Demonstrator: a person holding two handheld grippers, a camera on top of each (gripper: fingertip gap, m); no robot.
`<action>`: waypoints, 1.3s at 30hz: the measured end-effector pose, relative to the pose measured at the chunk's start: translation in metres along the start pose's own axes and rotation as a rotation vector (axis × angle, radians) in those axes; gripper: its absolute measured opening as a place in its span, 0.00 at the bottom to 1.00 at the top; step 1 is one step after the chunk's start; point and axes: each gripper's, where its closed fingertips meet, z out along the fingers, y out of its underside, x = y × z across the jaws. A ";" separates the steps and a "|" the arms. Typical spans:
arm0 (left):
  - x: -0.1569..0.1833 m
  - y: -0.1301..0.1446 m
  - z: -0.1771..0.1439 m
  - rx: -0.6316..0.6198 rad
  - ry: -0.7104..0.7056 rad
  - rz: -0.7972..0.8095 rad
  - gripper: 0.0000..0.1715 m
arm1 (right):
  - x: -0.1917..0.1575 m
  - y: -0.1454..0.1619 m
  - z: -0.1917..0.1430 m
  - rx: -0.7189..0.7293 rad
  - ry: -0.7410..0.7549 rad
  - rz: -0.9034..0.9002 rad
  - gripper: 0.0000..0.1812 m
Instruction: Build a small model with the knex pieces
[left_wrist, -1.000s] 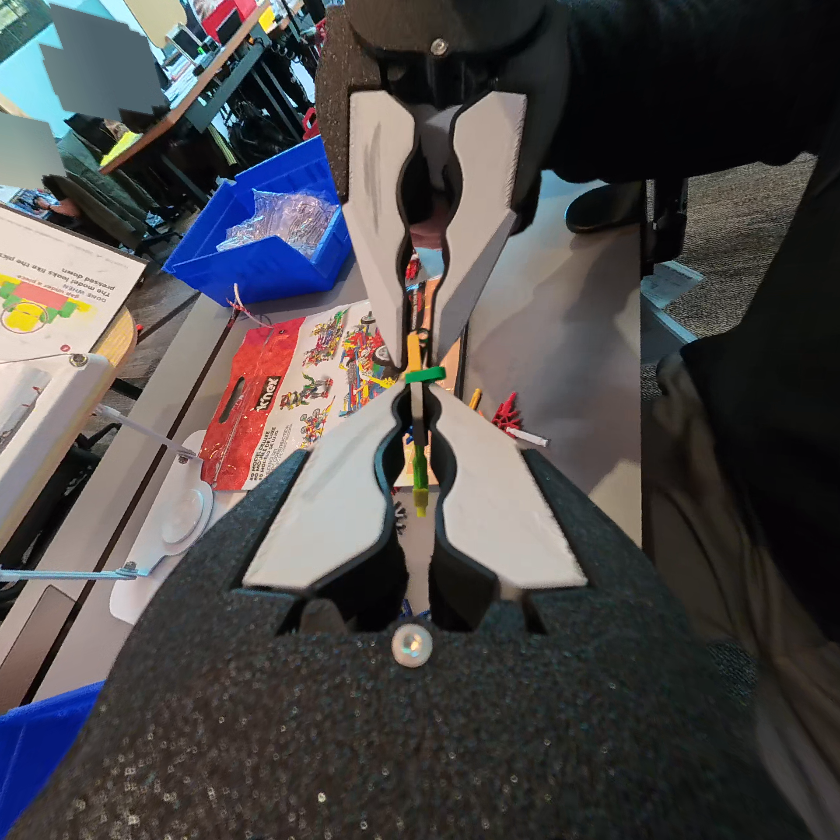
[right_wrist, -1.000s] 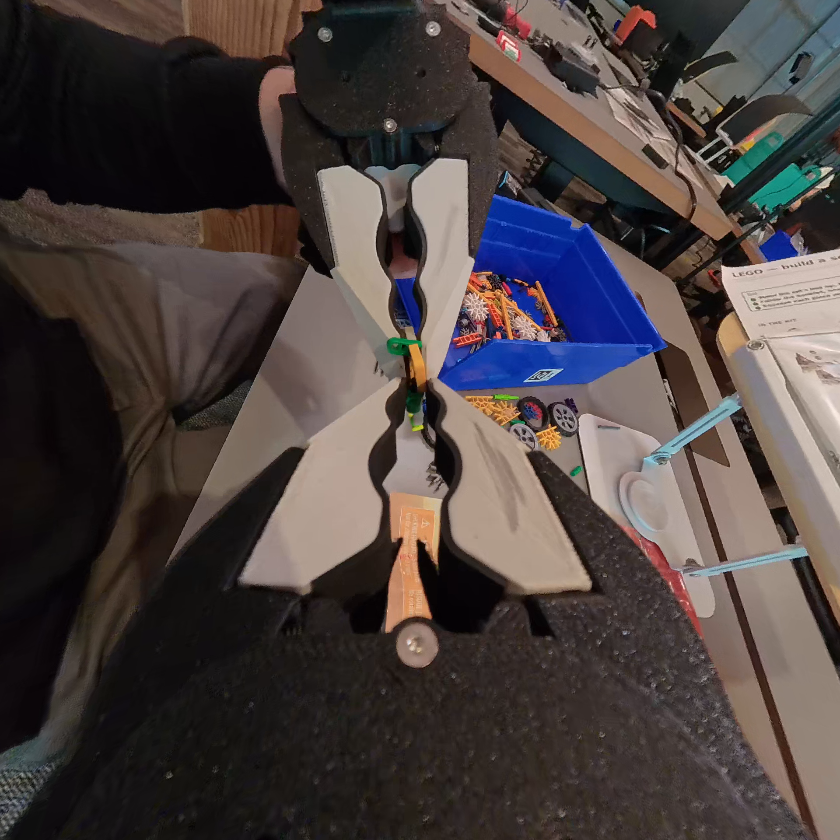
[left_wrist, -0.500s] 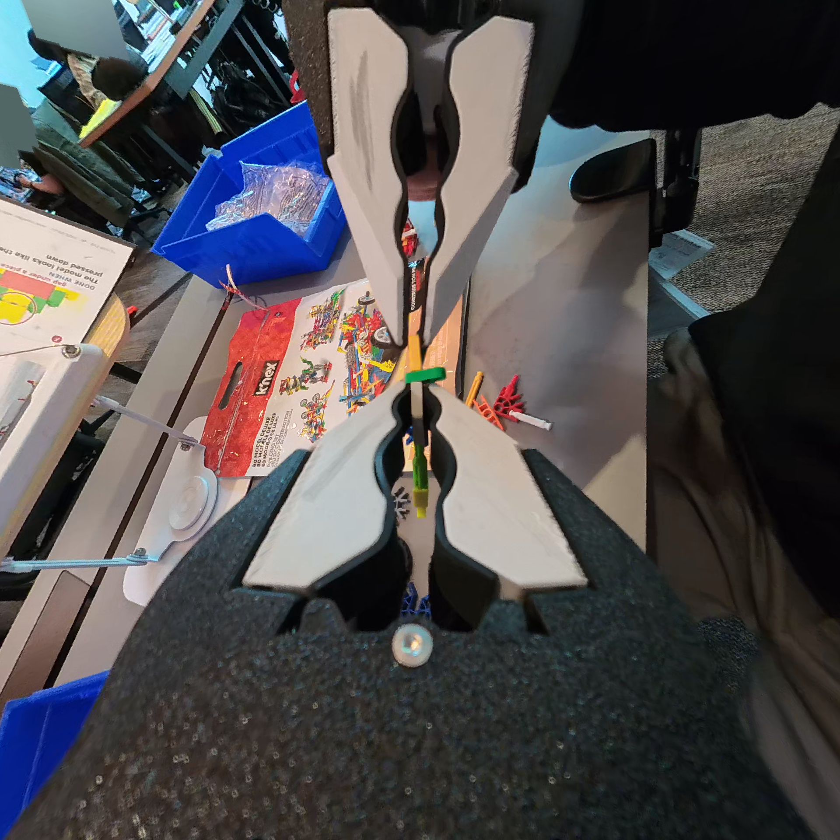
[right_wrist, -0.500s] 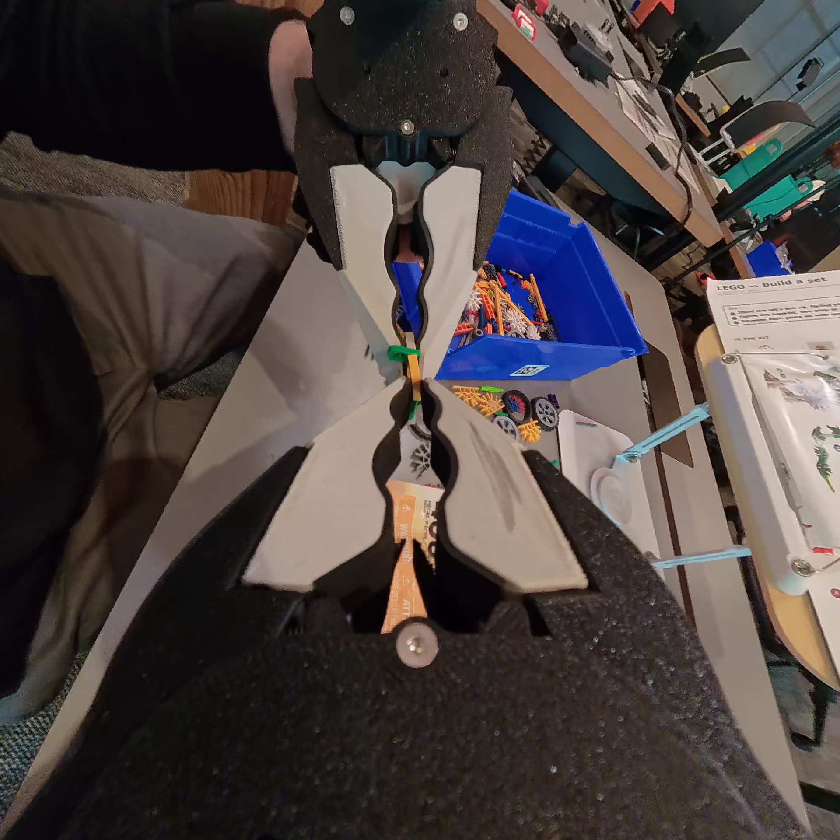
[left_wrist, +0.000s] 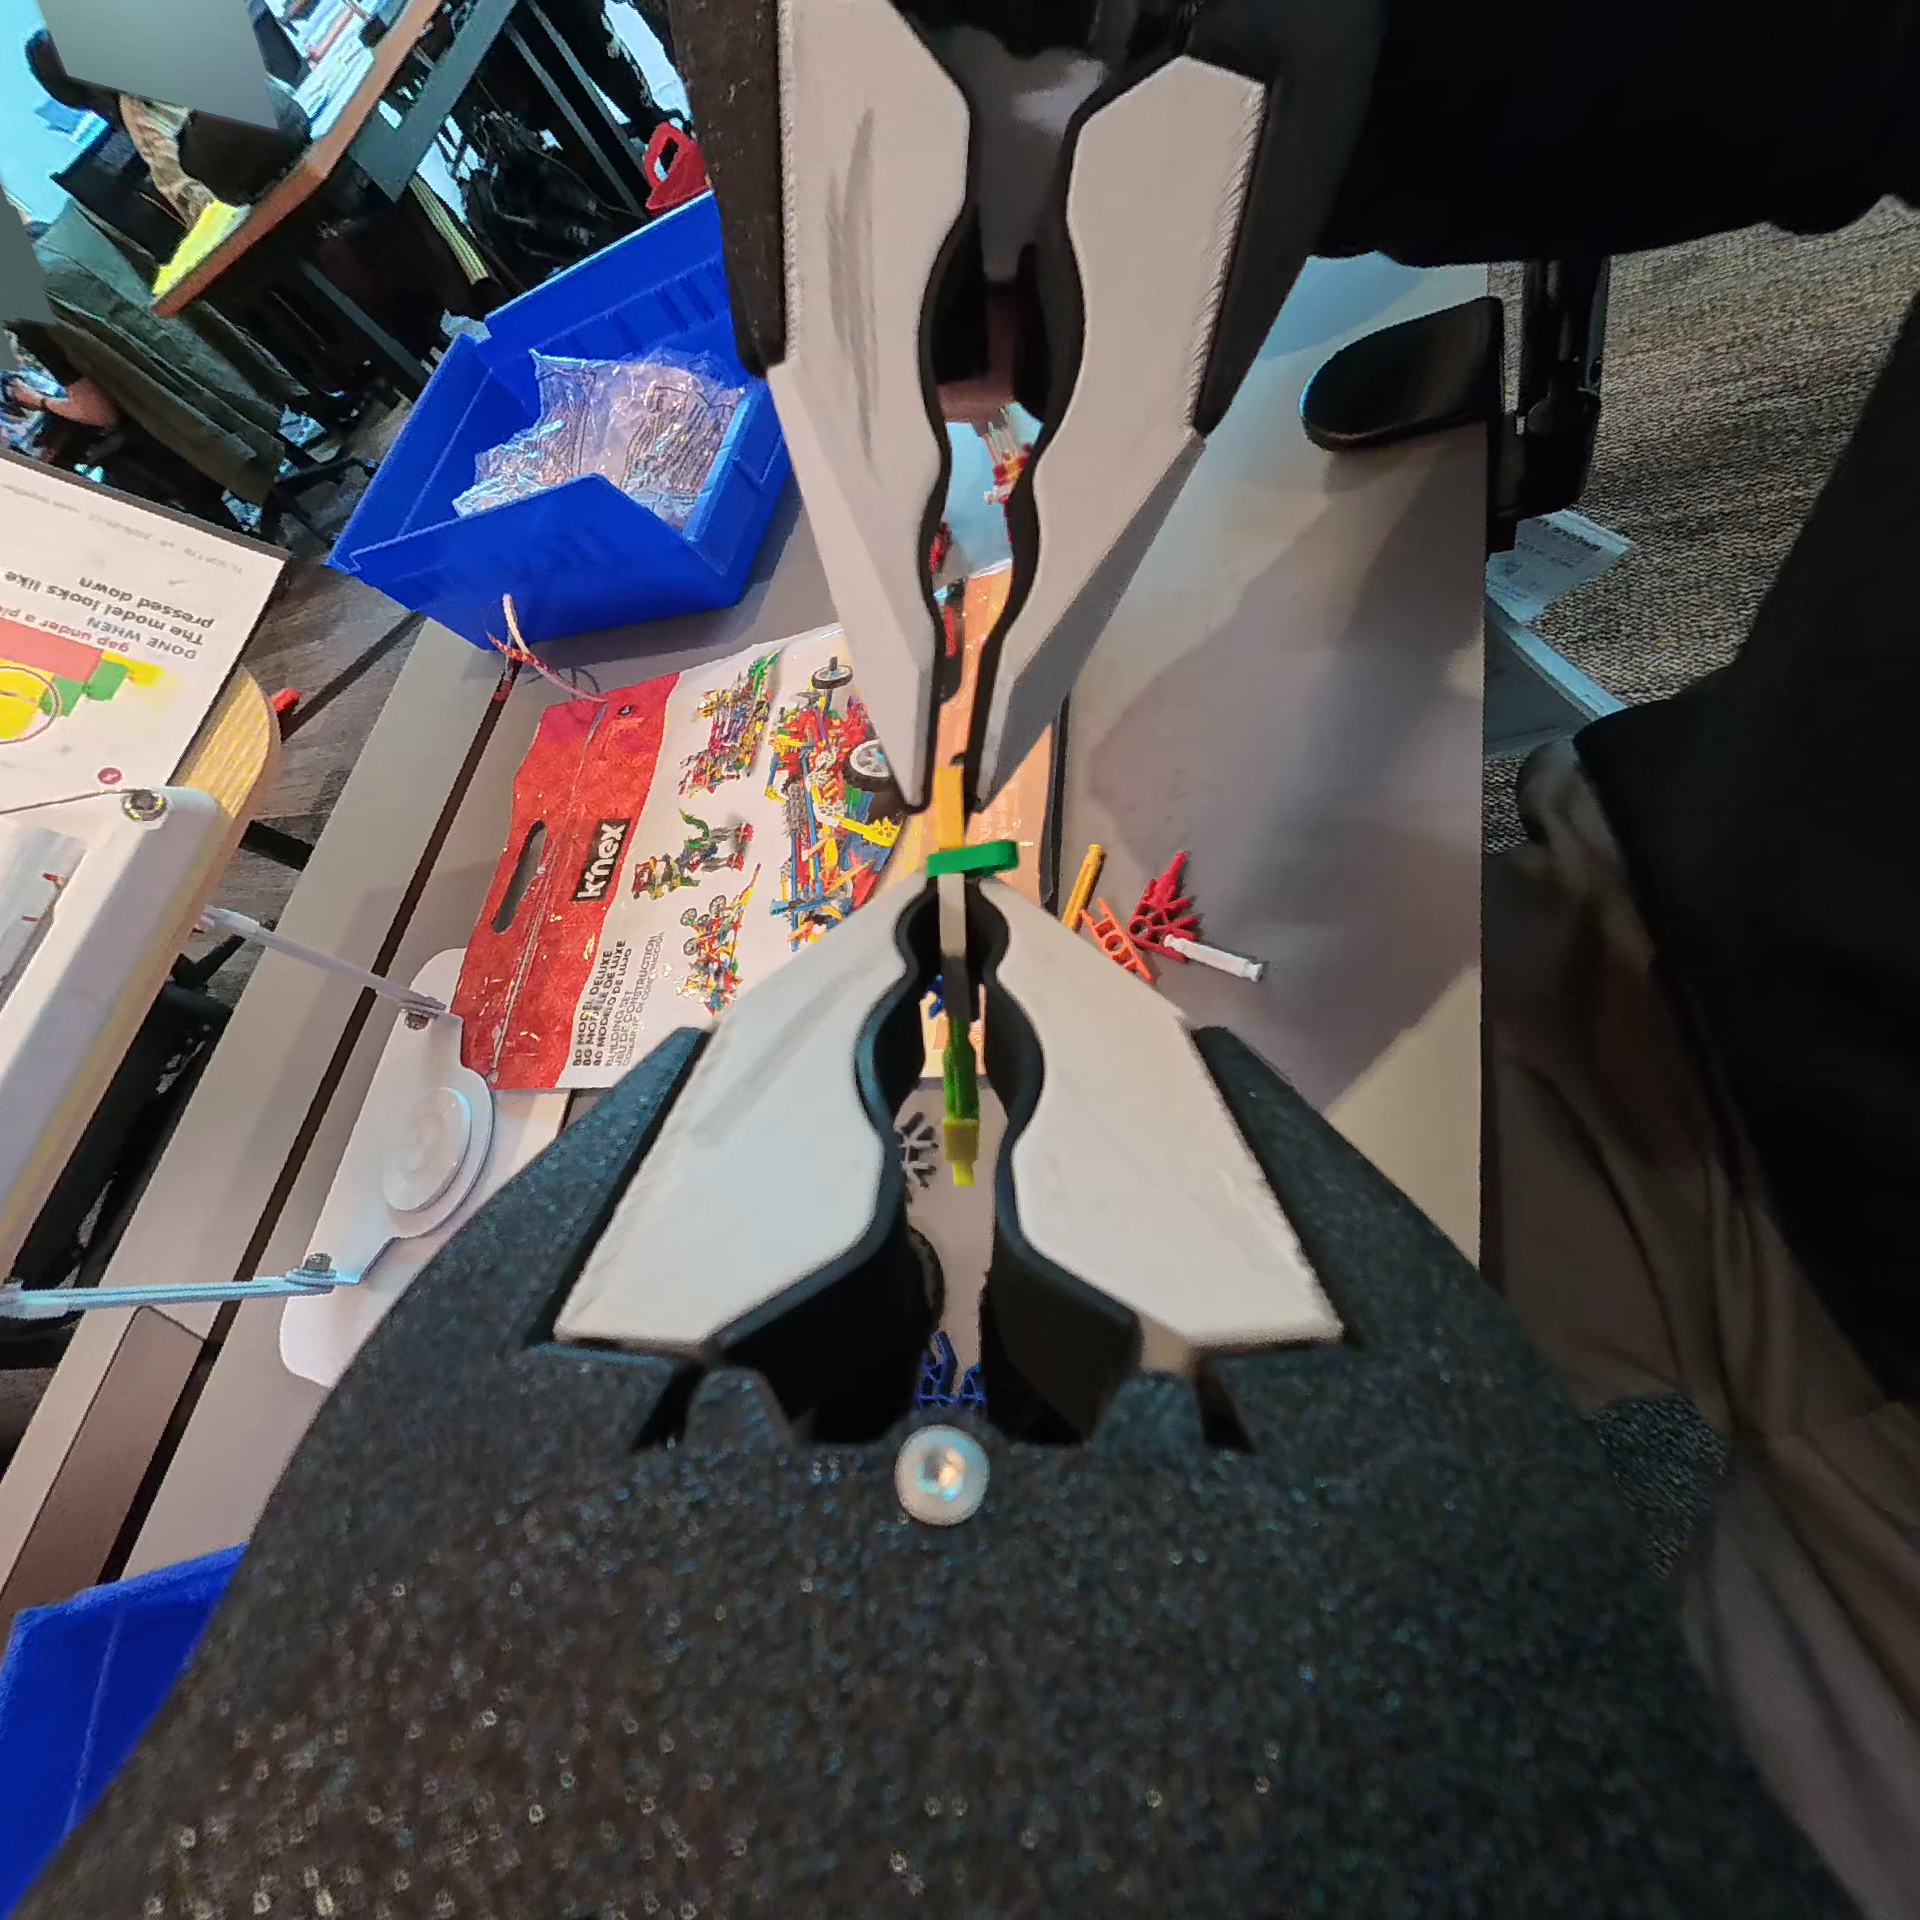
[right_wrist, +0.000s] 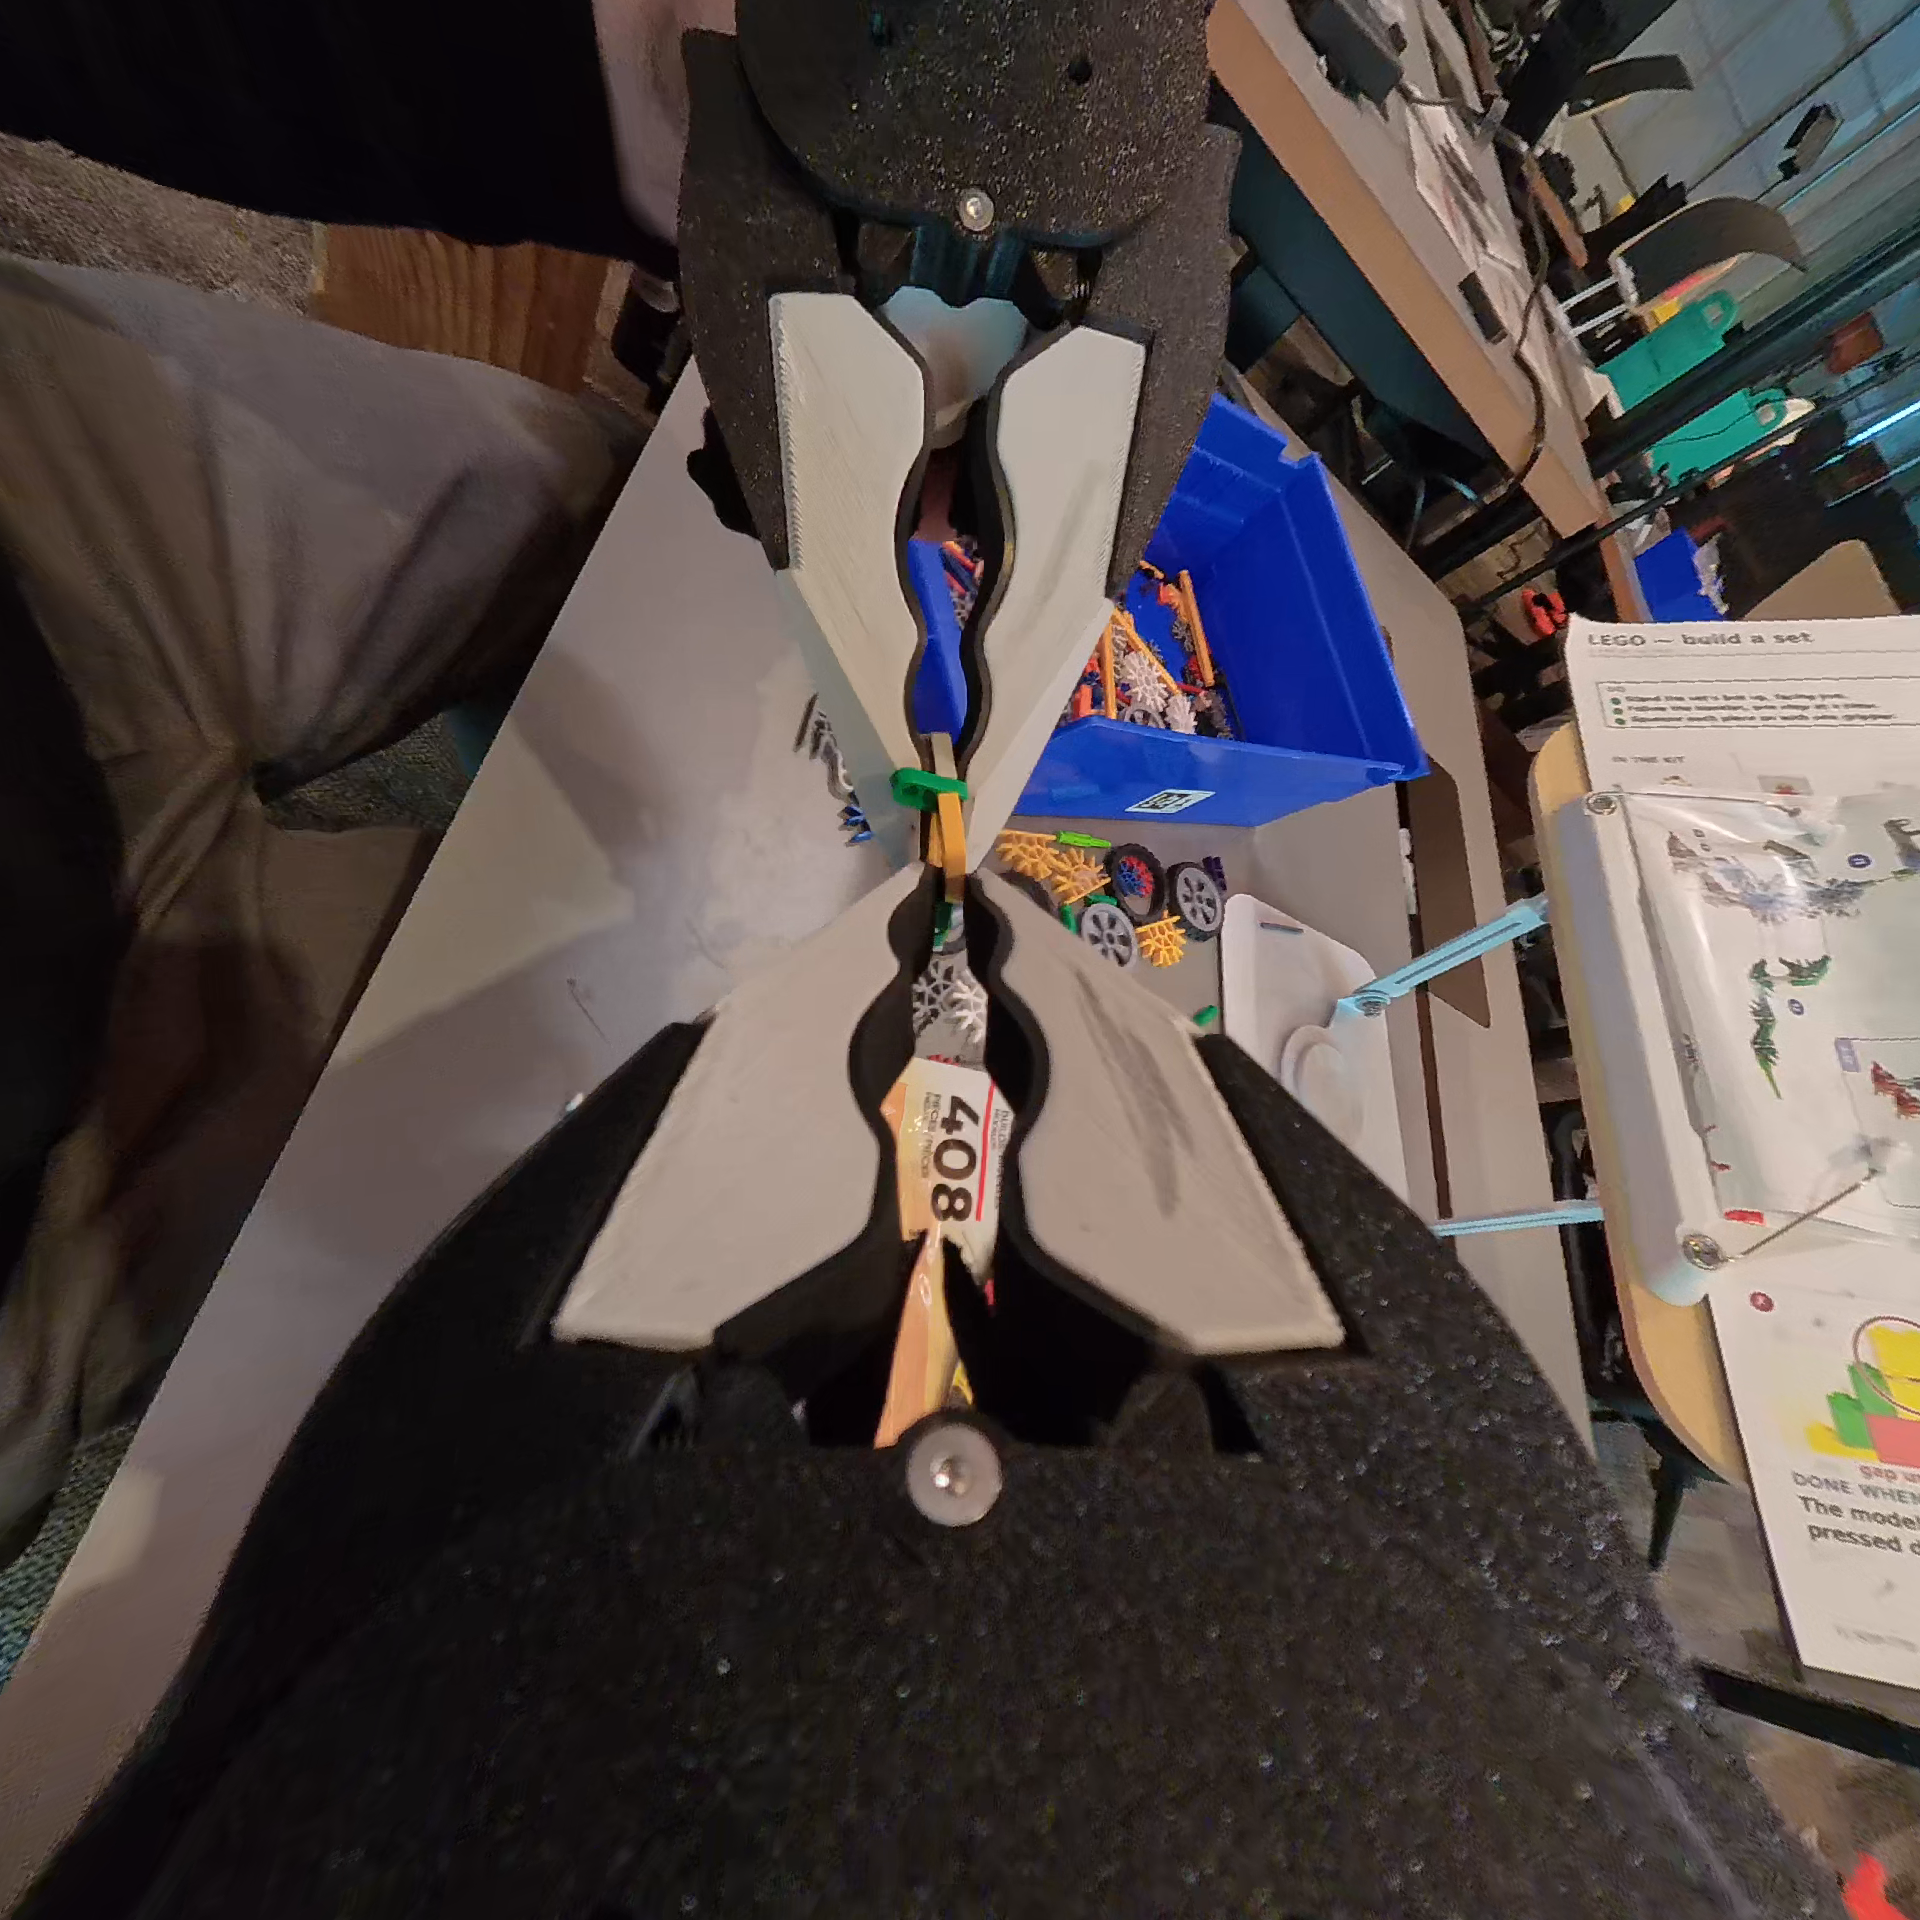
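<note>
Small rod-and-clip toy piece held in mid-air above grey table (left_wrist: 1299, 727), pinched from both ends: left gripper (left_wrist: 961, 904) clamped shut on the dark rod just under the green clip (left_wrist: 971, 860), lime rod (left_wrist: 961, 1081) poking back between its fingers; right gripper (right_wrist: 948, 883) coming in from 12 o'clock, tip to tip, clamped shut on the orange rod (right_wrist: 945, 842). Left view: red toy bag (left_wrist: 582, 883) at 9 o'clock, blue bin of plastic bags (left_wrist: 582, 488) at 10 o'clock, loose red and orange pieces (left_wrist: 1132, 920) at 3 o'clock. Right view: blue bin of parts (right_wrist: 1278, 675) at 2 o'clock, small wheels (right_wrist: 1143, 904) at 3 o'clock.
</note>
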 end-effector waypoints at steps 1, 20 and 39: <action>-0.001 0.000 0.000 0.004 -0.004 -0.004 0.00 | 0.001 0.000 0.000 0.006 0.008 0.000 0.01; -0.028 -0.006 -0.002 0.084 -0.113 -0.065 0.00 | 0.029 0.001 -0.004 0.035 0.227 0.054 0.03; -0.047 -0.030 -0.003 0.263 -0.191 -0.355 0.00 | 0.054 -0.010 -0.021 -0.064 0.863 -0.191 0.00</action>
